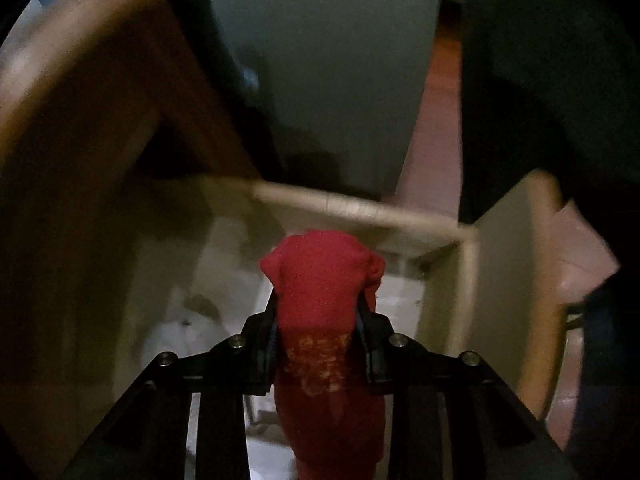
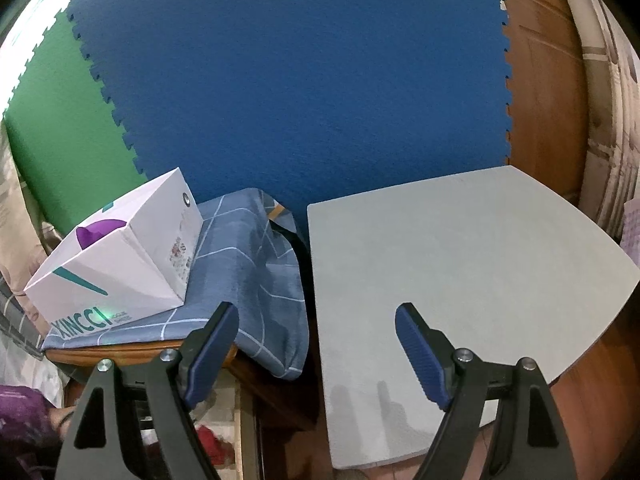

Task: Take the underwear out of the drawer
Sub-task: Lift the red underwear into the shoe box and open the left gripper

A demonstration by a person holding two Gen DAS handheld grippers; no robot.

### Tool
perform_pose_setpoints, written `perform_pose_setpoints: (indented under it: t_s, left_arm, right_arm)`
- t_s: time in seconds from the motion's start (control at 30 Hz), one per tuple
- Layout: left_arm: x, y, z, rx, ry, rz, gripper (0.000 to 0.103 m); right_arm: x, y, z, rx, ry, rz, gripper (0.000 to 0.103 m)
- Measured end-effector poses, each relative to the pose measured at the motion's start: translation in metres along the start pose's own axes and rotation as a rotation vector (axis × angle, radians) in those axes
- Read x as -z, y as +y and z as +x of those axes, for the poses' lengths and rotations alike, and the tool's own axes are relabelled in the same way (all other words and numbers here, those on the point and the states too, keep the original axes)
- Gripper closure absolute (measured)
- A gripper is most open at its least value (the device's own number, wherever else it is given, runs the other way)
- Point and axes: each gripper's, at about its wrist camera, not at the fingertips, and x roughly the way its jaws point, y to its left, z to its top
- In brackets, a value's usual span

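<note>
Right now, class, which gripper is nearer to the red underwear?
Left. The left gripper is clamped on the red underwear above the drawer; the right gripper hangs open over the grey board, apart from it.

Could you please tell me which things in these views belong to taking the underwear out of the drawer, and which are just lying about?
Part of the job:
- red underwear, clamped in the left gripper
- drawer, open beneath it
- right gripper, open and holding nothing

Just lying about:
- white box
- blue checked cloth under it
- grey table top
- blue foam mat
</note>
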Motion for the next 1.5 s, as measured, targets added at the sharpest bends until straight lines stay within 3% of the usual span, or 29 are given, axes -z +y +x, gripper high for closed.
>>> perform_pose_setpoints:
  t_s: [0.27,0.6,0.8,1.0,1.17,1.33,1.5]
  left_arm:
    - [-0.009,-0.018,-0.092,-0.084,-0.137,-0.015,0.075]
    - [0.01,-0.001,-0.214,-0.073,-0.339,-0.227,0.075]
    - [0.004,0.059,-0.283,-0.136,-0.404,-0.383,0.074]
    - [0.013,0.146,-0.325,-0.308,-0.394,-0.513,0.074]
    - [0.014,0.233,-0.305,-0.359,-0.358,-0.697,0.074]
    - [0.02,0.278,-0.259,-0.361,-0.256,-0.827,0.074]
    - [0.03,0.294,-0.237,-0.386,-0.217,-0.887,0.073]
  right_arm:
    - [0.0,0.004,0.001,0.013,0.004,-0.015,0.02]
    - [-0.001,0.008,0.004,0.02,0.017,-0.03,0.02]
    - [-0.001,0.01,0.004,0.017,0.015,-0.035,0.02]
    - [0.0,0.01,0.002,0.012,0.011,-0.034,0.02]
    - [-0.001,0.008,0.003,0.009,0.012,-0.032,0.02]
    - [-0.001,0.006,0.003,0.007,0.013,-0.031,0.02]
    - [-0.001,0.008,0.004,0.005,0.016,-0.032,0.02]
